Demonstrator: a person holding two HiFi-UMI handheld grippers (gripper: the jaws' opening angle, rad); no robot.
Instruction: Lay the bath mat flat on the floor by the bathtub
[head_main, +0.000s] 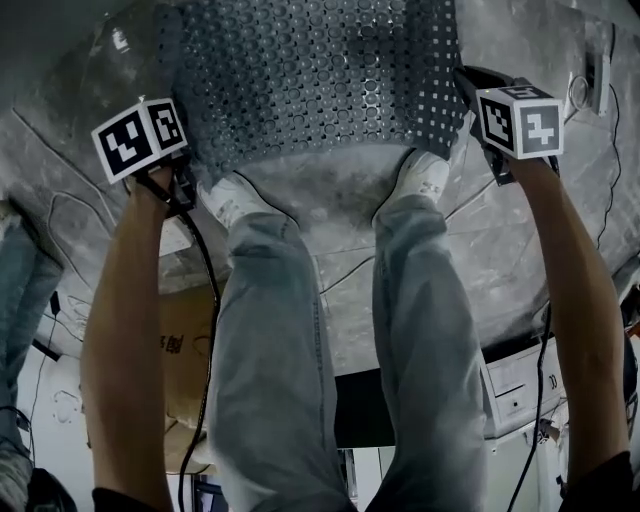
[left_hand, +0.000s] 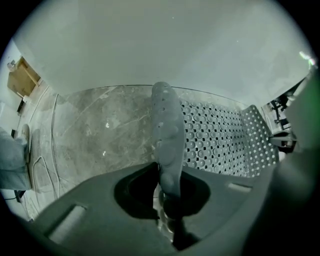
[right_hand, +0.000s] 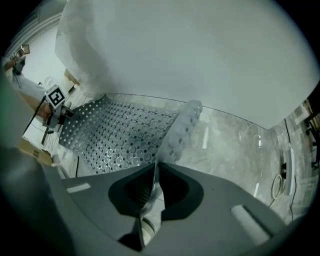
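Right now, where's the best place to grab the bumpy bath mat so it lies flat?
Pinch the thin near edge of the bath mat at both ends, coming from the side away from the bathtub. It's wide and floppy, so held by one middle grip it would probably sag. The left gripper and right gripper are shut there.

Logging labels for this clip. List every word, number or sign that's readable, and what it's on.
No text reads clearly.
Cardboard box: dark print, too blurred to read.
Shoe: mark too small to read.
Cubes on left gripper and right gripper: square markers only, no letters.
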